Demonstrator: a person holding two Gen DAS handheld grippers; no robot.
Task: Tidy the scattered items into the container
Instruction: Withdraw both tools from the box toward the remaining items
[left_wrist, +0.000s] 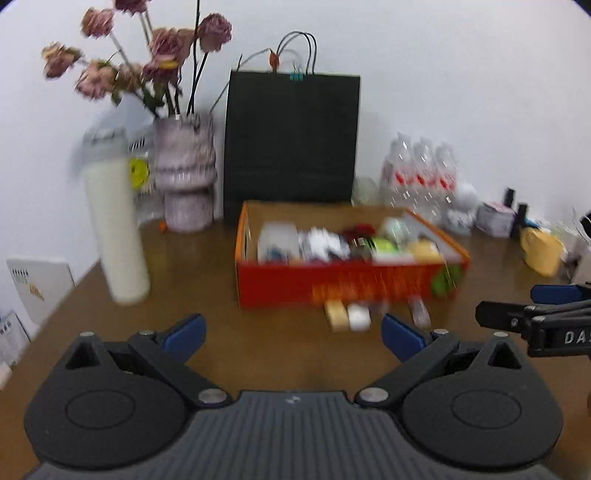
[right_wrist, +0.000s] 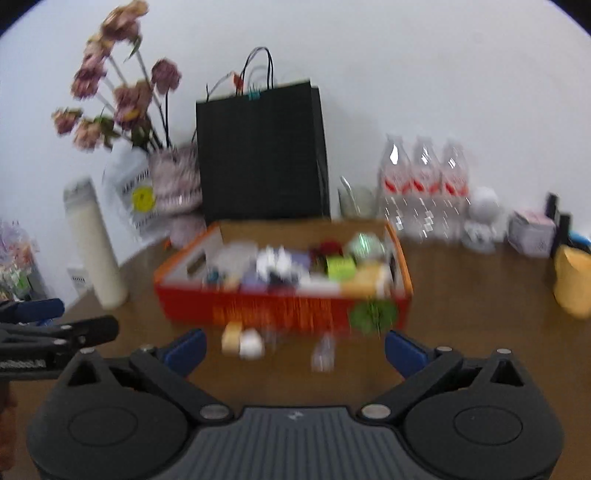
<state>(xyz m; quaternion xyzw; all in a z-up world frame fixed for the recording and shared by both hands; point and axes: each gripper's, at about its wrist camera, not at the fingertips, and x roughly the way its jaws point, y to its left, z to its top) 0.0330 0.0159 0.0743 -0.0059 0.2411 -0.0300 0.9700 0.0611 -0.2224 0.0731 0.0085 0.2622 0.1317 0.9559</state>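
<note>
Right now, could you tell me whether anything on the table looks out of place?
Yes: a few small items lie loose on the table in front of the orange box, a tan one, a white one and a clear one, too blurred to identify. The box already holds many things.

Both wrist views face the orange box (left_wrist: 332, 284) (right_wrist: 280, 306) closely, side by side.

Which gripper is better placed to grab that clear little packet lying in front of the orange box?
Right, probably. The clear packet lies between the open right gripper fingers; in the left wrist view it sits right of the left gripper.
</note>
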